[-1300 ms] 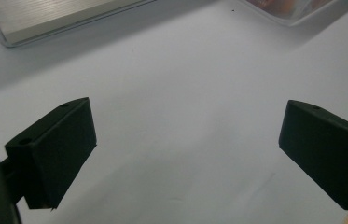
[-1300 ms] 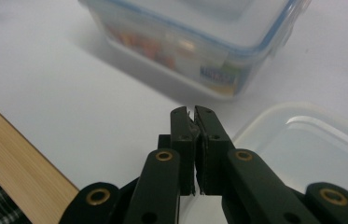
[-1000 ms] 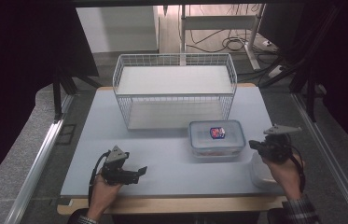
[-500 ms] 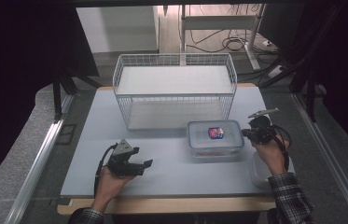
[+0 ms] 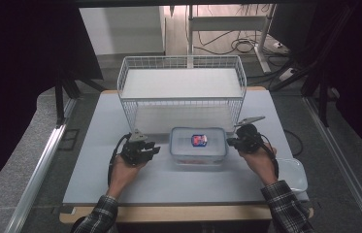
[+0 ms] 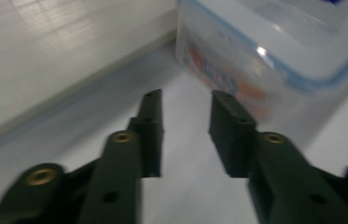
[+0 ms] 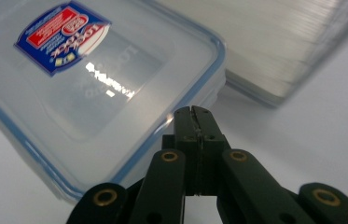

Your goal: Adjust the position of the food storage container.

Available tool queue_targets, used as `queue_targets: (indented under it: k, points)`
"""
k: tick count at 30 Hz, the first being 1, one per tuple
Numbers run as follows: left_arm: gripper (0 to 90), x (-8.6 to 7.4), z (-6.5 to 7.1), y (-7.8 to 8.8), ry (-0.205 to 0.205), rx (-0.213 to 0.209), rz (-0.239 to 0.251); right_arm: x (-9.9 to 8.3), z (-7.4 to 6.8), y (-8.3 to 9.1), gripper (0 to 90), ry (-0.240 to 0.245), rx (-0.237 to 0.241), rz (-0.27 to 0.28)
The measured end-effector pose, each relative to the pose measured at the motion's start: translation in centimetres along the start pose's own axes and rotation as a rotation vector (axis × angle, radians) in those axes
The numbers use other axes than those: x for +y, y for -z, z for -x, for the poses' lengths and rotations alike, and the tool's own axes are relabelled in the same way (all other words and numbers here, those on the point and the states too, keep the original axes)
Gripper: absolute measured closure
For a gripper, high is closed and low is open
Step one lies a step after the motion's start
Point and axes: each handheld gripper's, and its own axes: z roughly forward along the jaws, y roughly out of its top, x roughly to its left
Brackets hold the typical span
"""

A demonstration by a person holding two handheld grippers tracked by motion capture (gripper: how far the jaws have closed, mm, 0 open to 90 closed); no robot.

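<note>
Clear lidded container (image 5: 198, 145) sat on the white table (image 5: 96, 145), just in front of the wire basket (image 5: 182, 92). Left gripper (image 5: 150, 151) lay just left of the container; its jaws had just been closing, a narrow gap left, nothing between them. Right gripper (image 5: 230, 142) was at the container's right edge, jaws pressed together on nothing. A second clear tub (image 5: 295, 174) stood right of the container, behind the right hand (image 5: 258, 160).

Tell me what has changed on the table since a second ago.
Both hands moved in toward the clear lidded box. The left gripper came up from the near edge to its left side, its fingers closing but holding nothing. The right gripper, shut, slid to the box's right edge. Box and wire basket stayed put.
</note>
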Motion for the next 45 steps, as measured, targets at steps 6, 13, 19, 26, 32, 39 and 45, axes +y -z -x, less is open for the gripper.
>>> queue_targets:
  k: [6,13,19,26,32,39,45]
  points:
    - [78.9,0.9,-1.2,-2.4,0.039,-0.014,-0.024,0.5,0.3,-1.1,89.8,-0.026,-0.048,-0.023]
    - [78.1,1.3,-0.8,-3.2,0.029,-0.023,-0.044,0.6,0.7,-1.8,89.8,-0.073,-0.061,-0.054]
    - [80.7,1.3,-1.0,-3.3,0.035,-0.007,-0.062,0.5,0.2,-3.3,89.8,-0.087,0.013,-0.061]
    - [89.1,0.7,-1.4,-1.6,0.063,-0.011,-0.106,0.6,-2.1,-3.6,89.9,-0.032,0.035,-0.054]
    - [89.9,-0.5,0.2,0.3,0.046,0.006,-0.145,-0.3,-3.6,-3.0,89.9,-0.007,0.053,-0.054]
    - [89.9,-1.1,1.8,1.1,0.022,0.015,-0.167,-1.9,-4.7,-1.6,89.9,0.0,0.071,-0.049]
    - [90.0,-2.1,3.5,2.3,0.019,0.016,-0.183,-3.2,-5.7,-0.5,89.9,0.02,0.063,-0.049]
